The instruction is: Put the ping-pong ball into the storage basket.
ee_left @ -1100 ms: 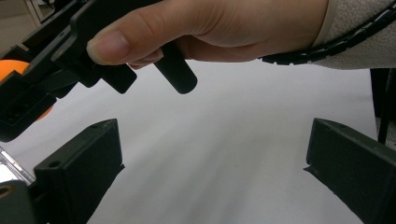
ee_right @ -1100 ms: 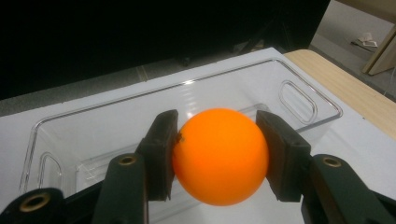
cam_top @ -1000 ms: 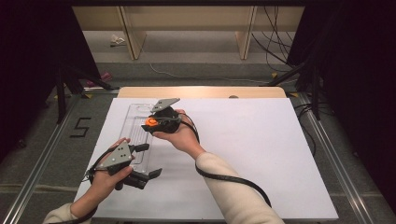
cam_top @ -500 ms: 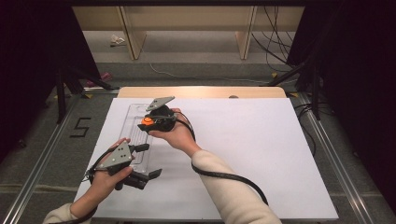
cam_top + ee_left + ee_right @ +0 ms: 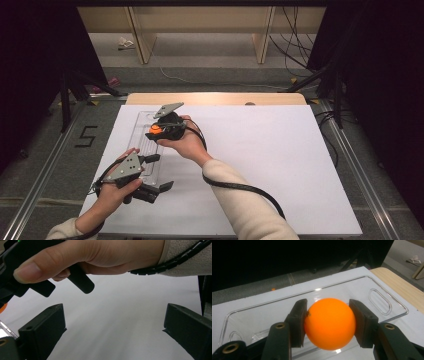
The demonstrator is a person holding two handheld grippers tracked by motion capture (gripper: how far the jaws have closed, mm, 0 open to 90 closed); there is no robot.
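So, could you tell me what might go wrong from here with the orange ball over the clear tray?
1. The orange ball is round and smooth, and the right gripper pinches it only at its two sides, so it could squirt out.
2. If it drops, it may bounce off the clear tray and roll across the white sheet.

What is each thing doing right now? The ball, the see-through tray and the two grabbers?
orange ball: squeezed between the right gripper's pads, held above the tray.
clear tray: lying flat on the white table cover, nothing seen in it.
right gripper: shut on the ball.
left gripper: jaws wide apart, nothing between them, at the tray's near end.
white table cover: spread flat.
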